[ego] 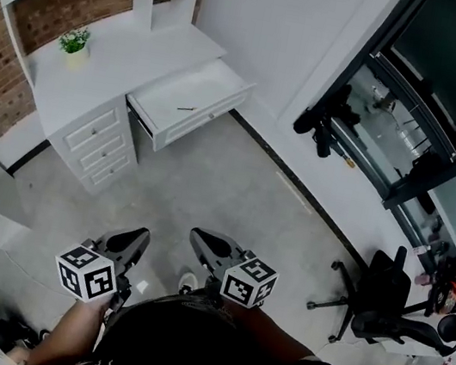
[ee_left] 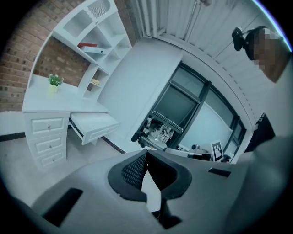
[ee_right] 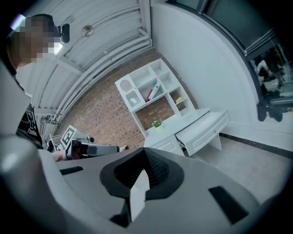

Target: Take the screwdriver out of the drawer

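Observation:
The desk drawer (ego: 188, 102) stands pulled open from the white desk (ego: 119, 57), far across the floor from me. A thin dark screwdriver (ego: 187, 109) lies on the drawer's white bottom. My left gripper (ego: 138, 237) and right gripper (ego: 199, 238) are held side by side close to my body, both shut with nothing in them. The open drawer (ee_left: 94, 126) appears at the left in the left gripper view, beyond the shut left gripper (ee_left: 145, 154). It also shows as the open drawer (ee_right: 203, 129) in the right gripper view, past the shut right gripper (ee_right: 145, 153); the screwdriver is not visible in either gripper view.
A stack of closed drawers (ego: 99, 144) sits under the desk's left part, and a small potted plant (ego: 75, 40) stands on top. A black office chair (ego: 376, 293) is at the right. Dark gear (ego: 325, 126) hangs by the window wall. Grey floor (ego: 209, 191) lies between me and the desk.

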